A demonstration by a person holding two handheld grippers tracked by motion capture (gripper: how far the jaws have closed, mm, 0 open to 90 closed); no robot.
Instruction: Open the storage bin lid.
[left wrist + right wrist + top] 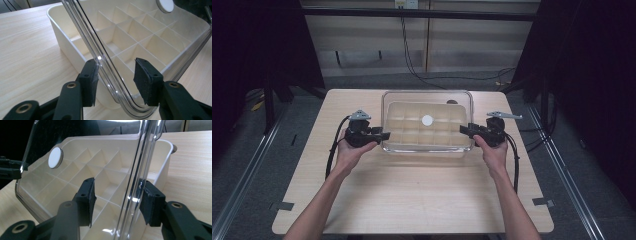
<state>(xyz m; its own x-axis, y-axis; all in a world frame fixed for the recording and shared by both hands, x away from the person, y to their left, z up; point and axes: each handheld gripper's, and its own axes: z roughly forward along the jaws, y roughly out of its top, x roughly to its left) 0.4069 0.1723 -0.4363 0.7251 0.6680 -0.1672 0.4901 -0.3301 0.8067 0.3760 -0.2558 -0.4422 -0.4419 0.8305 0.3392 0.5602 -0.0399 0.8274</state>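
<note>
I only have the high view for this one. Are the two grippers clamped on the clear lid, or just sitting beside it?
Observer: In the left gripper view, the left gripper has the rim of the clear lid between its jaws, which stand wider apart than the rim.
Operator: And the right one?
Observer: Much the same. The right gripper is open, and the rim passes between its jaws, closer to one pad.
Operator: Is anything in the box?
Observer: The compartments of the cream box that are visible look empty.
</note>
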